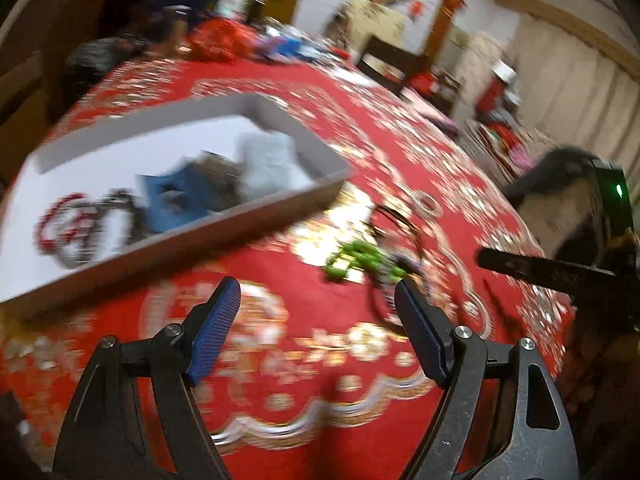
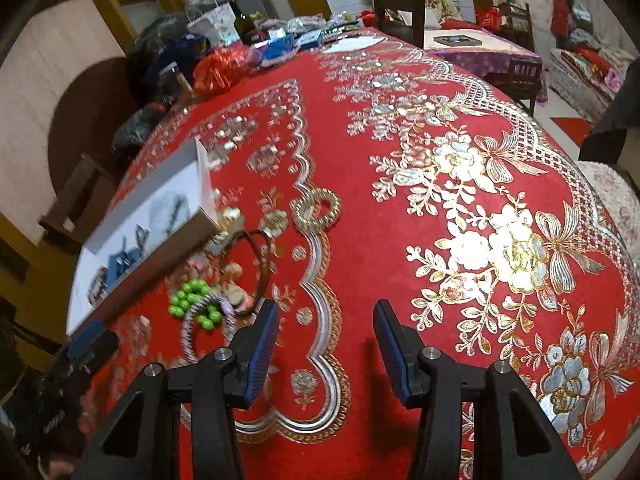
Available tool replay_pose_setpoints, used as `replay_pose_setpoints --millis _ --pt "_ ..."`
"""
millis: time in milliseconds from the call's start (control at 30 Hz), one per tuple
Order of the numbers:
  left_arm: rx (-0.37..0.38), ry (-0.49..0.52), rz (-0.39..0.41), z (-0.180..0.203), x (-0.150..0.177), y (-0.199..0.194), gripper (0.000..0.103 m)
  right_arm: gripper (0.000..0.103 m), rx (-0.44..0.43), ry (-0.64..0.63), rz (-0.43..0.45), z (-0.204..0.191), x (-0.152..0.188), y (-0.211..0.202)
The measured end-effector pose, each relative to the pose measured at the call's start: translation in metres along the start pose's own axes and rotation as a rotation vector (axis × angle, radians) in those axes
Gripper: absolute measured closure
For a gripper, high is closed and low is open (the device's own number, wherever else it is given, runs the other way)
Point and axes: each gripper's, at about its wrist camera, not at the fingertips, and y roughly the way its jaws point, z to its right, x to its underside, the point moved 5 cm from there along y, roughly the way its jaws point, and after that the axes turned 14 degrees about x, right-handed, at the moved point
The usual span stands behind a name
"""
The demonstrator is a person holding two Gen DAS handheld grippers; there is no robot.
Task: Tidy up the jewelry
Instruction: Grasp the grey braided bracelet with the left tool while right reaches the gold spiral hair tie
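Both grippers, left gripper (image 1: 318,304) and right gripper (image 2: 326,322), hung released, empty. Green bead bracelet (image 2: 194,303) (plus hoops) lay on worktop (image 2: 400,160) at ten o'clock of right gripper, beside box (image 2: 120,236). Mid-sorting; next needs pinching a piece.

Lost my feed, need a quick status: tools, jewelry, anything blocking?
Left tool open, empty; right tool open, empty. Green beads, hoops and gold ring loose on cloth beside box. Nothing blocking.

Bare tablecloth (image 2: 360,184) right — box (image 2: 168,200) left
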Motion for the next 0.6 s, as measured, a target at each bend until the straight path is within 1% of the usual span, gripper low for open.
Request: replay_pose_setpoints --millis 100,233,333,367,433,467,500,567,600 --pt "0.016 0.023 -0.018 0.017 -0.001 0.015 0.023 0.056 0.002 0.03 -0.016 0.007 0.0 0.004" --pt "0.035 0.037 -0.032 0.029 0.001 0.024 0.024 0.056 0.02 0.046 -0.018 0.011 -0.001 0.006" --pt "0.053 0.052 -0.048 0.035 0.003 0.031 0.027 0.056 0.026 0.048 -0.015 0.012 -0.002 0.006" --pt "0.055 0.05 -0.058 0.035 0.004 0.035 0.031 0.056 0.029 0.048 -0.016 0.012 -0.001 0.006" --pt "0.054 0.032 -0.093 0.034 0.006 0.045 0.053 0.056 0.032 0.053 -0.017 0.014 -0.002 0.007" --pt "0.054 0.016 -0.112 0.032 0.007 0.05 0.057 0.056 0.033 0.058 -0.016 0.015 -0.002 0.007" --pt "0.046 0.019 -0.102 0.031 0.006 0.051 0.059 0.056 0.034 0.06 -0.016 0.015 -0.002 0.007" --pt "0.046 0.022 -0.104 0.031 0.005 0.054 0.061 0.056 0.033 0.062 -0.019 0.015 -0.002 0.007" --pt "0.049 0.022 -0.105 0.031 0.005 0.055 0.067 0.056 0.034 0.062 -0.019 0.015 -0.002 0.007"
